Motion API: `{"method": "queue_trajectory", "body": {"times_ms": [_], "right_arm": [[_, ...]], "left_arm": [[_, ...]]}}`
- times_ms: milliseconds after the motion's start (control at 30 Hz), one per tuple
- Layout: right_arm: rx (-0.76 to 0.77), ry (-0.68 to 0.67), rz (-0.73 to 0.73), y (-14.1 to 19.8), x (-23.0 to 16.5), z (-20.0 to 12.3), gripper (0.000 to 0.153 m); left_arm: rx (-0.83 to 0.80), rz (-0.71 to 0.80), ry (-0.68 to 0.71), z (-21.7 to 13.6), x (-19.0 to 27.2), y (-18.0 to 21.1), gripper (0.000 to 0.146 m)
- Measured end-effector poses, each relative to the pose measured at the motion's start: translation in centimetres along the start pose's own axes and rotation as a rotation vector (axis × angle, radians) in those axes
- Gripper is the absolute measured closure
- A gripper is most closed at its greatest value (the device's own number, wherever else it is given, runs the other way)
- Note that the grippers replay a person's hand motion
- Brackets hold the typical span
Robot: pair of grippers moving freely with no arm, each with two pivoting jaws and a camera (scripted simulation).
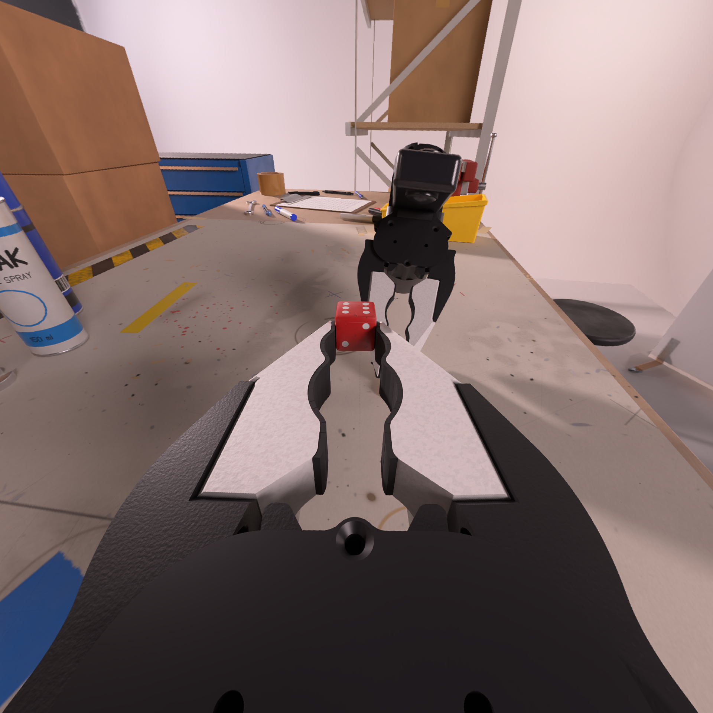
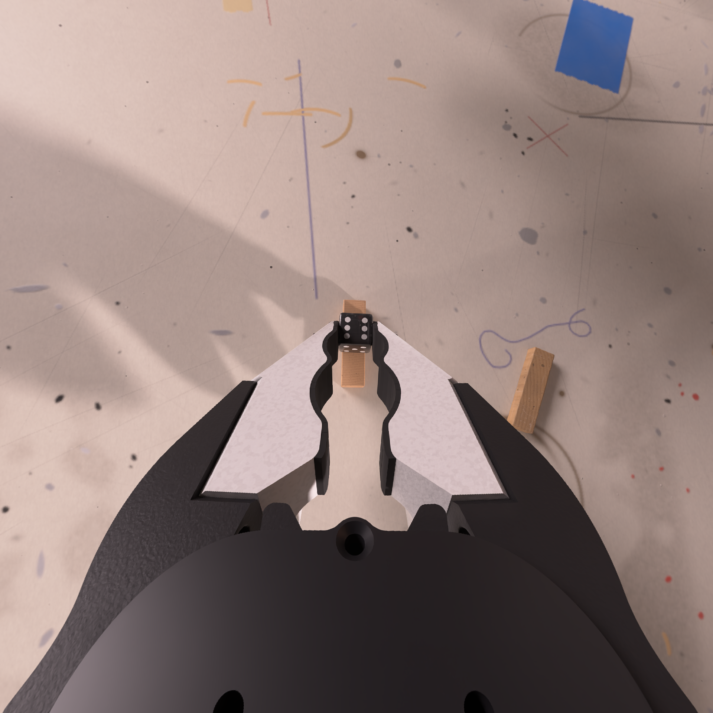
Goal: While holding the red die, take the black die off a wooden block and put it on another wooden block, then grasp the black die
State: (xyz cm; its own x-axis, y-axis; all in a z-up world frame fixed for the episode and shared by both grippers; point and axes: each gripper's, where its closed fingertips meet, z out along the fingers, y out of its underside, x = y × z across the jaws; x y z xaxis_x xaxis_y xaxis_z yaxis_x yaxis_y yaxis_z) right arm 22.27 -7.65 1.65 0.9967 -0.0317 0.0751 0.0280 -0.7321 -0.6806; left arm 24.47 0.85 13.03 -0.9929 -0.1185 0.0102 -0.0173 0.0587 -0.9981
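Observation:
In the left wrist view my left gripper (image 1: pixel 355 328) is shut on the red die (image 1: pixel 355 327) and holds it at its fingertips above the table. Just behind it my right gripper (image 1: pixel 401 320) points down at the table. In the right wrist view my right gripper (image 2: pixel 355 330) has its fingertips closed against both sides of the black die (image 2: pixel 355 332). The die is directly over a wooden block (image 2: pixel 353 372) lying flat on the table. I cannot tell whether the die touches that block. A second wooden block (image 2: pixel 530 389) lies to the right, apart.
A white and blue spray can (image 1: pixel 34 301) stands at the left in front of large cardboard boxes (image 1: pixel 77 154). A yellow bin (image 1: pixel 465 220), a clipboard (image 1: pixel 328 203) and pens lie at the far end. The table edge (image 1: pixel 578 335) runs along the right, with a black stool (image 1: pixel 594 322) beyond. A blue patch (image 2: pixel 594 46) marks the table.

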Motion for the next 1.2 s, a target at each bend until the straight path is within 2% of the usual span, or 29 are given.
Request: {"method": "queue_trajectory", "body": {"times_ms": [200,233,267,533,667,967,1100,1200], "right_arm": [[-0.006,0.010,0.002,0.3,0.1,-0.3,0.135],[-0.008,0.013,0.002,0.4,0.2,-0.3,0.120],[-0.005,0.013,0.006,0.5,0.2,-0.4,0.115],[0.038,-0.003,0.050,0.6,0.4,-1.3,0.108],[0.108,-0.037,0.079,-0.3,0.2,-1.8,0.106],[0.127,-0.025,0.111,0.0,0.8,-2.0,0.106],[0.148,-0.015,0.126,-0.4,1.1,-2.0,0.114],[0.109,-0.012,0.113,-0.1,0.9,-1.4,0.120]], "left_arm": [[-0.014,0.005,0.017,0.1,0.3,0.2,0.127],[-0.014,0.004,0.017,0.1,0.2,0.2,0.127],[-0.013,0.001,0.018,0.1,0.2,0.2,0.127],[-0.023,0.000,0.027,0.1,0.3,0.4,0.127],[-0.029,-0.001,0.031,0.2,0.3,0.5,0.127],[-0.040,0.012,0.022,0.1,0.2,0.6,0.127],[-0.051,0.017,0.023,0.2,0.3,0.8,0.127],[-0.053,0.017,0.024,0.2,0.3,0.8,0.127]]}}
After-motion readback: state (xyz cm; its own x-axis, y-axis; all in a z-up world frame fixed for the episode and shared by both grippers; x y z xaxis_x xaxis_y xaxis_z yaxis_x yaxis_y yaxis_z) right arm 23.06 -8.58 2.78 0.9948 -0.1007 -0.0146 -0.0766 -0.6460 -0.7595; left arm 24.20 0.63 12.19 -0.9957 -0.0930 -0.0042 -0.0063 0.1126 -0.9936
